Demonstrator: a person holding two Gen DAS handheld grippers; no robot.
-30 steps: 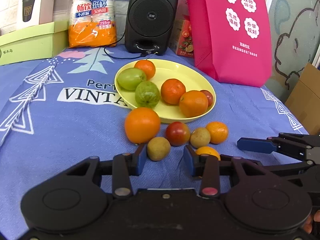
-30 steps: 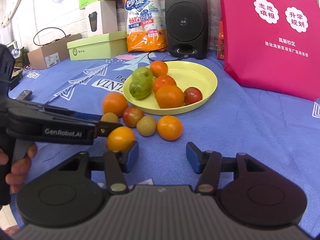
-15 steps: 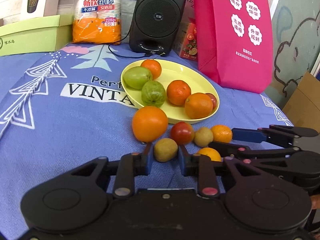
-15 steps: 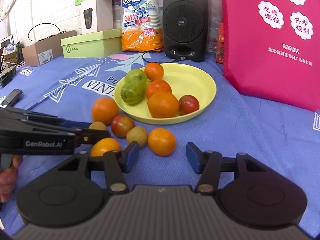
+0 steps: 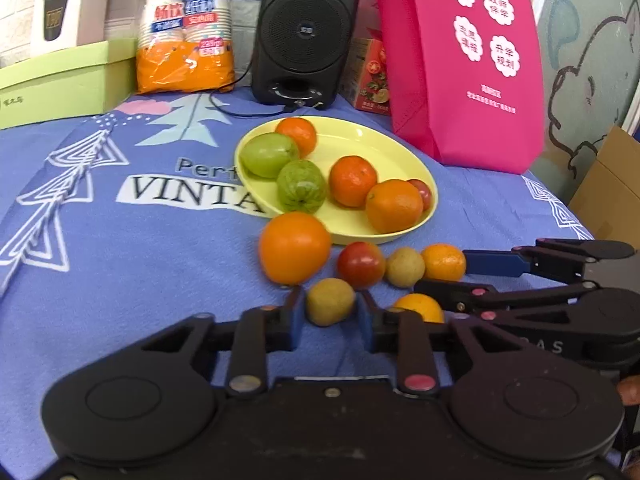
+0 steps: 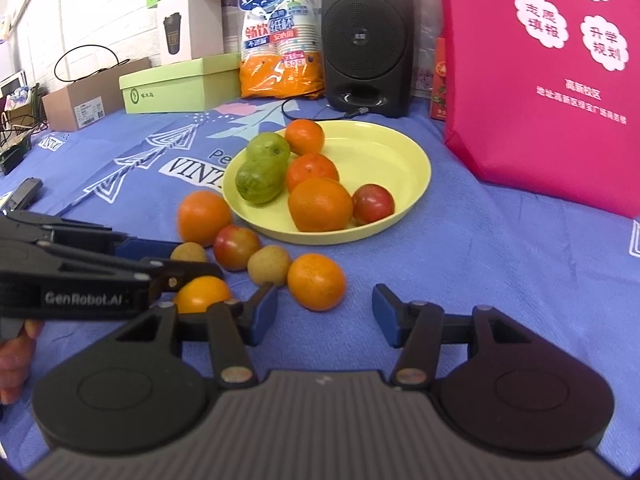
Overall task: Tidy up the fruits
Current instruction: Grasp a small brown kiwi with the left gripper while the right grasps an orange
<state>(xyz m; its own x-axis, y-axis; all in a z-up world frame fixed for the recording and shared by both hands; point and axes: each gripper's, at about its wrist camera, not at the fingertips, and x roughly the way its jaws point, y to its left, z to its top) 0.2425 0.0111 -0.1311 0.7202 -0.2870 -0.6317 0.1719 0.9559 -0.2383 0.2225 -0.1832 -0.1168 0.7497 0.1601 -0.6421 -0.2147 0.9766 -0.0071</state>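
A yellow plate (image 5: 372,140) (image 6: 384,148) holds two green fruits, three oranges and a red fruit. On the blue cloth in front lie a big orange (image 5: 294,247) (image 6: 203,218), a red fruit (image 5: 360,265) (image 6: 236,247), a brown fruit (image 5: 404,267) (image 6: 269,265), a small orange (image 5: 443,262) (image 6: 316,282) and a yellow-orange fruit (image 5: 418,307) (image 6: 202,295). My left gripper (image 5: 329,316) is shut on a brown kiwi-like fruit (image 5: 330,301) (image 6: 188,253) resting on the cloth. My right gripper (image 6: 324,314) is open and empty, just short of the small orange.
Behind the plate stand a black speaker (image 5: 306,32) with a cable, an orange pack of paper cups (image 5: 186,28), a green box (image 5: 56,80) and a pink bag (image 5: 460,60). A cardboard box (image 5: 608,188) stands off the right edge.
My left gripper moved forward and closed its fingers onto the brown kiwi-like fruit. My right gripper edged forward toward the small orange and stayed open.
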